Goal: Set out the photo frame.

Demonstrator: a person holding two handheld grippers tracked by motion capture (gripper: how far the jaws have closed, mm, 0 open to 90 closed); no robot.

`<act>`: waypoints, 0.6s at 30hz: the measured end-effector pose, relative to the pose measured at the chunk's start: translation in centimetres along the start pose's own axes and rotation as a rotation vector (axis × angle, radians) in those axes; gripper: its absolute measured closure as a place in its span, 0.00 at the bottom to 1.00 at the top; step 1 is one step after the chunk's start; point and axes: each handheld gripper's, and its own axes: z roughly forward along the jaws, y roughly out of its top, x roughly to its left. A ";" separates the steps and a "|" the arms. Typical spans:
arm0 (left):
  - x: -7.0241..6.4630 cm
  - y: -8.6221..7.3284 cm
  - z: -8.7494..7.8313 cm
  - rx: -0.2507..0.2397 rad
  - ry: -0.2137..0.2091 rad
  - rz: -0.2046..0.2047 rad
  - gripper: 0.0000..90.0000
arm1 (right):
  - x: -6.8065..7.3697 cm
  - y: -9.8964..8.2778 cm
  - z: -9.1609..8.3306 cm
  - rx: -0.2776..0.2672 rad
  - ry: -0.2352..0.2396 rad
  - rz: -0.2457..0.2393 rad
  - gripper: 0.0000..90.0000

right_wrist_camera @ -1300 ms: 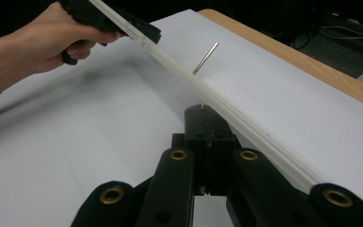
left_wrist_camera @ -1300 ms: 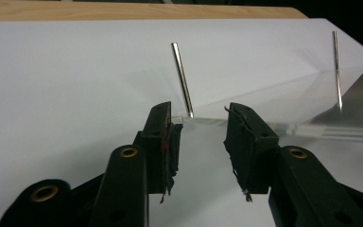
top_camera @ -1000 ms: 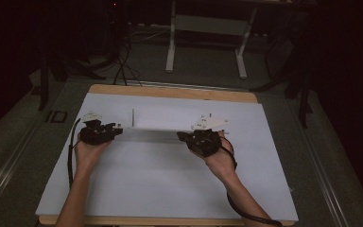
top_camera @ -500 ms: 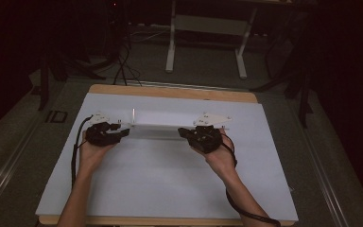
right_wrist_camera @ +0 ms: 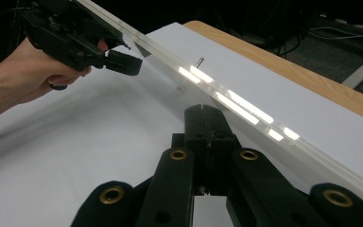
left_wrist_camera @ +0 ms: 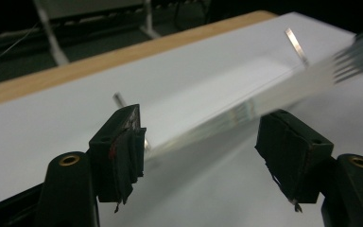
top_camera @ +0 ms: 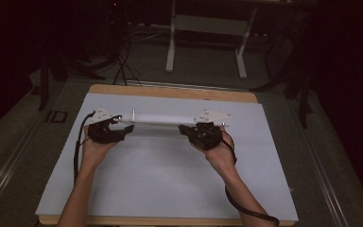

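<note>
While the right tongs (right_wrist_camera: 207, 124) stay pinched flat together beside the clear acrylic panel (top_camera: 163, 120), gripping nothing I can make out, the left tongs (left_wrist_camera: 208, 142) have just been opening and stand wide, pads off the panel's edge running between them. It spans both hands above the white worktop (top_camera: 170, 179).
</note>
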 end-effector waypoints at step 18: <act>-0.8 0.8 0.1 -0.094 0.001 0.046 0.45 | -1.2 1.1 0.4 -0.001 -0.032 0.012 1.00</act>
